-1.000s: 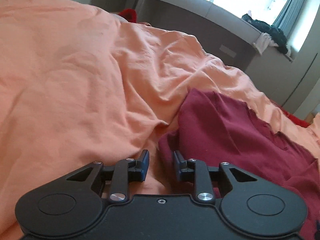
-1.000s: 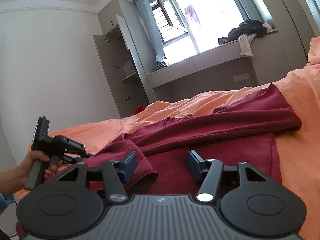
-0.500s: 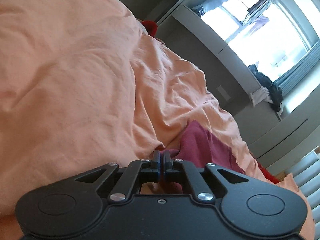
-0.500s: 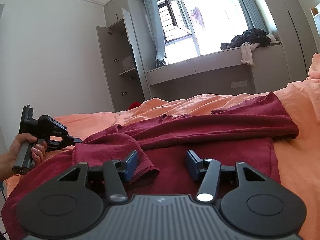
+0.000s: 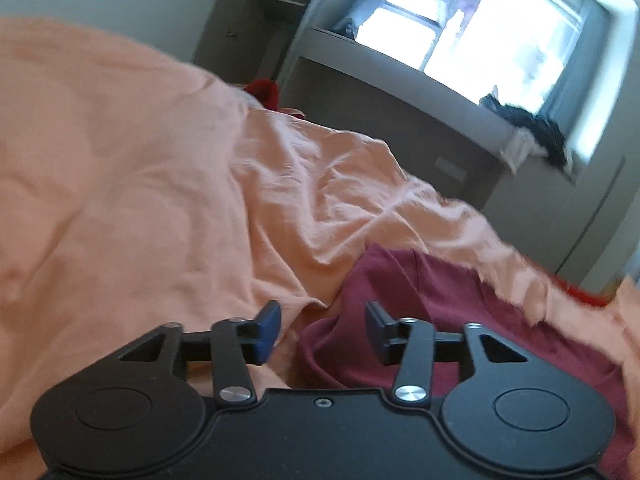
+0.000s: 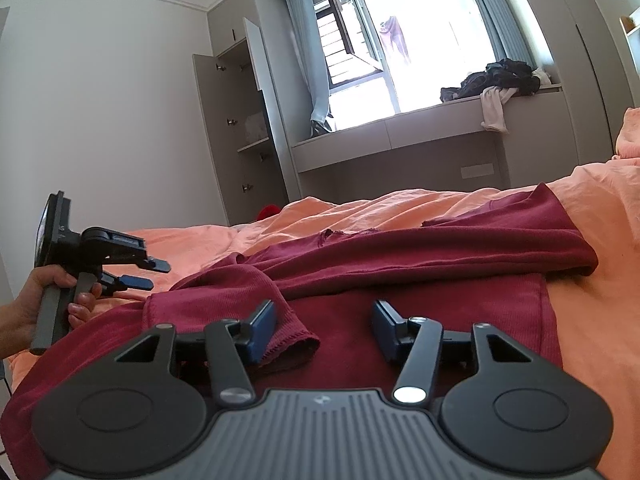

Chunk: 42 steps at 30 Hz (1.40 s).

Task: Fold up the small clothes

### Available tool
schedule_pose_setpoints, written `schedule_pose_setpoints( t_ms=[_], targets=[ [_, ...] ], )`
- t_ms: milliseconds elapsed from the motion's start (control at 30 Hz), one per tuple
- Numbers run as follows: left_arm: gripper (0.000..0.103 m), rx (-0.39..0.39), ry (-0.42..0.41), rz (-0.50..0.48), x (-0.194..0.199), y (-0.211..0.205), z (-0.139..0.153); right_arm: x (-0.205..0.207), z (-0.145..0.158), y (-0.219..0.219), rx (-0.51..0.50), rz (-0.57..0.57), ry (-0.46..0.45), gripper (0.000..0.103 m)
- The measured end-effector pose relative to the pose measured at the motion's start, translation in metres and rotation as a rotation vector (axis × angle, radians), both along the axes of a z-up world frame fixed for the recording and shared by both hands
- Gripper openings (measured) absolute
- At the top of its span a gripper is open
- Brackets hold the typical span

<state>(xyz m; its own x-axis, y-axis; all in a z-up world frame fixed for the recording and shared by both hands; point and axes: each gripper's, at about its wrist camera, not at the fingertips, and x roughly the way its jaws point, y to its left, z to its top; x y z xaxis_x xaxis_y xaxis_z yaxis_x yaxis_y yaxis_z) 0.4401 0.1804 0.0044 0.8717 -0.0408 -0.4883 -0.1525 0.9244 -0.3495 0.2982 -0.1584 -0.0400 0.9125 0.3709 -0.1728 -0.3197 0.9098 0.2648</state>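
Fingers first: left gripper (image 5: pixel 320 332) has its blue-padded jaws opening, nothing pinched between them; a bunched edge of the dark red ribbed-knit garment (image 6: pixel 400 264) sits just under and ahead of the gap, toward the gripper's right-hand finger. Right gripper (image 6: pixel 324 330) stands moderately wide, jaws widening a touch, w/ nothing clamped; the folded-over ribbed cuff (image 6: pixel 288 336) lies just beside its left finger (image 6: pixel 262 330), flat red cloth under the gap.

Garment lies on the bed, spread across the right wrist view, long axis running left-right, one sleeve doubled over the body as a thick rolled band. Cuff end is nearest the right gripper; the left gripper, seen from that side in the person's hand (image 6: pixel 44 300), hovers at the garment's far left edge, apart from the cloth. So the coming move prob. turns on the cuff: it sits almost at the right gripper's fingertips, slightly left of centre, so a small sideways shift would bring it between the pads.

Fabric looks soft, fine-ribbed, limp; hems raw-looking or stitched, can't tell. A small torn-looking gap shows near the neckline.

Underneath: rumpled peach-orange cotton bedsheet (image 5: pixel 140 200), creased, likely to drag w/ the cloth. Beyond: grey window bench w/ a heap of dark clothes (image 6: pixel 496 80), open grey wardrobe (image 6: pixel 240 132), bright open window (image 6: pixel 400 40).
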Motion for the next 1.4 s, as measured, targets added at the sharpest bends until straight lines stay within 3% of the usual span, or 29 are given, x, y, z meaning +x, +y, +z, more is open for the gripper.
schedule_pose_setpoints(
  t_ms=[100,333,467,567,600,700,767,867,1033,1233,1400],
  targets=[
    [0.051,0.056,0.07,0.004,0.012,-0.006,-0.005,-0.001,-0.001,0.0,-0.001,-0.001,-0.003,0.059],
    [0.036,0.118,0.183,0.072,0.022,-0.005,-0.02,-0.001,-0.001,0.0,-0.004,-0.002,-0.005,0.061],
    [0.037,0.134,0.198,0.072,0.023,-0.006,-0.021,-0.002,-0.001,0.0,-0.011,-0.003,-0.006,0.063],
    [0.036,0.119,0.182,0.076,0.018,-0.006,-0.016,-0.005,0.003,-0.004,-0.001,0.011,-0.013,0.074],
    [0.037,0.107,0.169,0.079,0.013,-0.005,-0.012,-0.008,0.004,-0.006,0.008,0.014,-0.02,0.084],
    [0.063,0.103,0.091,0.06,-0.011,-0.008,0.005,-0.025,0.01,-0.012,-0.002,0.005,-0.048,0.095],
    [0.088,0.161,0.043,0.054,-0.032,-0.018,0.018,-0.041,0.014,-0.016,-0.046,-0.012,-0.07,0.099],
    [0.101,0.24,-0.015,0.028,-0.068,-0.034,0.036,-0.065,0.02,-0.021,-0.096,-0.03,-0.088,0.103],
    [0.102,0.254,-0.066,-0.047,-0.129,-0.056,0.058,-0.105,0.026,-0.031,-0.15,-0.05,-0.064,0.103],
    [0.102,0.152,-0.015,-0.155,-0.195,-0.071,0.058,-0.148,0.018,-0.034,-0.215,-0.04,0.021,0.103],
    [0.102,0.239,0.022,-0.217,-0.237,-0.089,0.044,-0.172,-0.002,-0.018,-0.39,-0.003,0.081,0.103]
  ],
)
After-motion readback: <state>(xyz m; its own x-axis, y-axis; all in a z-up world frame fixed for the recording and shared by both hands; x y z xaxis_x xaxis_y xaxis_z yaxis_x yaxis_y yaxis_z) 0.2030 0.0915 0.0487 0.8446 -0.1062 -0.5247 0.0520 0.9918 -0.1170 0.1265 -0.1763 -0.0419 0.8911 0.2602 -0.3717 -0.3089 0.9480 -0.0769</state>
